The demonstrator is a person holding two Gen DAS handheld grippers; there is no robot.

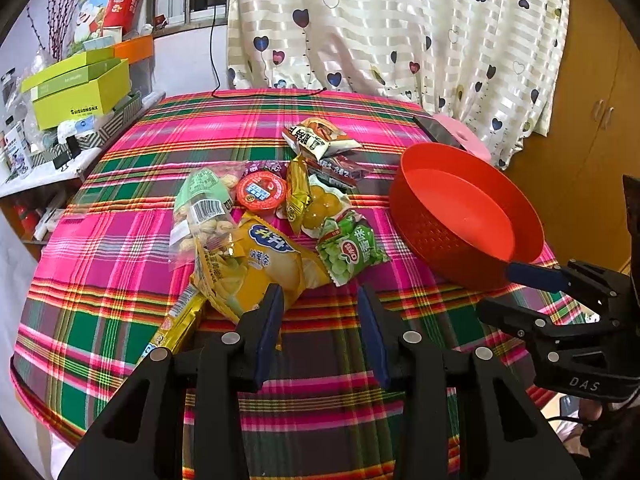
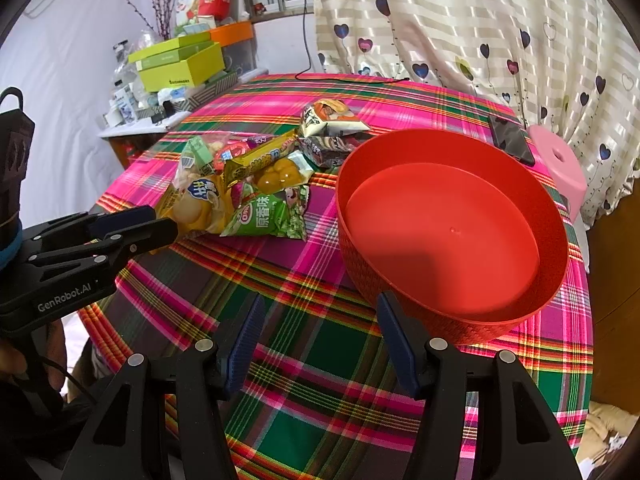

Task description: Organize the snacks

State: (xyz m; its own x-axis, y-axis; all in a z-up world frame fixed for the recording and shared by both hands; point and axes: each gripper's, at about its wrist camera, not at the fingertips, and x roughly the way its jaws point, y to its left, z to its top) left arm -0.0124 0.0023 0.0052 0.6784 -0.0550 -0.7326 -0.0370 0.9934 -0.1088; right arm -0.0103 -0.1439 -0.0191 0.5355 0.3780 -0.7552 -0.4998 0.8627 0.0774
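A pile of snack packets lies mid-table: a yellow chip bag [image 1: 256, 264] [image 2: 200, 204], a green pea packet [image 1: 348, 250] [image 2: 268, 216], a clear nut bag [image 1: 202, 212], a red jelly cup [image 1: 261, 191] and a white packet [image 1: 318, 138] [image 2: 328, 118]. An empty red basket [image 1: 468, 216] [image 2: 448, 236] stands to the right. My left gripper [image 1: 320, 304] is open, its left finger just before the chip bag. My right gripper [image 2: 320, 312] is open, its right finger by the basket's near wall.
The table has a pink and green plaid cloth [image 1: 320, 360]. A dark phone [image 2: 510, 138] and a pink stool [image 2: 560, 164] are behind the basket. Green boxes [image 1: 80, 88] crowd a shelf at left. A heart-print curtain [image 1: 400, 28] hangs behind.
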